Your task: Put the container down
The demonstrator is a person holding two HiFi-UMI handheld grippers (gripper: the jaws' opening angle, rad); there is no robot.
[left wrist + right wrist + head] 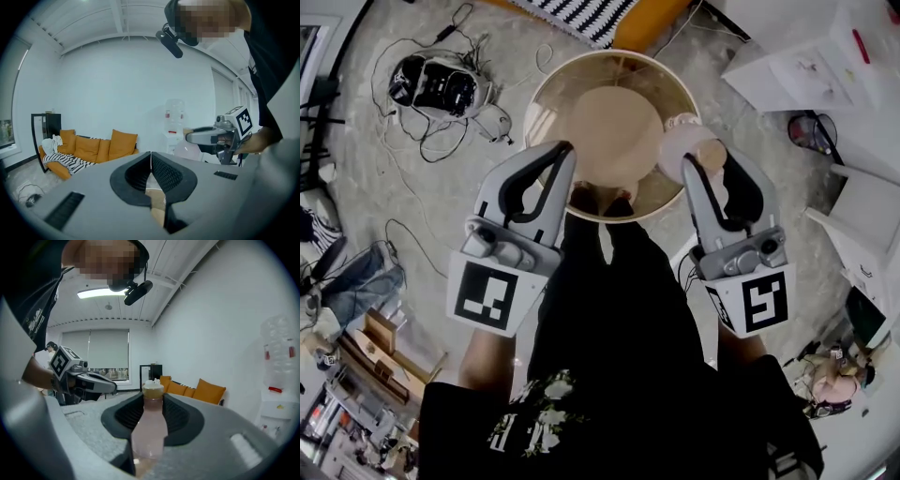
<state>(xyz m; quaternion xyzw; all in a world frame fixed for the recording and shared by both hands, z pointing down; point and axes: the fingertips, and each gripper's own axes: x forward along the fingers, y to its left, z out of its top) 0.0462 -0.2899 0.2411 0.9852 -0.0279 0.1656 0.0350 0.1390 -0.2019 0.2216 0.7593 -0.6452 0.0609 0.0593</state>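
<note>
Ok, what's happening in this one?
A person stands with a gripper in each hand. The left gripper is closed on the rim of a big round container, apparently held up and not yet set down. The right gripper clamps a pale pink bottle by the opposite rim.

The head camera is looking steeply down from above, taking in the left tongs (564, 150), the right tongs (712, 171), the round worktop (546, 94) at upper middle and the floor (384, 197). The left gripper camera is riding just behind its own tongs and facing almost level toward a white wall (117, 89), with the right tongs showing at the right. The right gripper camera is sitting very near the container (151, 427), facing a window (101, 355), with the left tongs at the left. All three views are sharing the orange sofa (101, 147).
</note>
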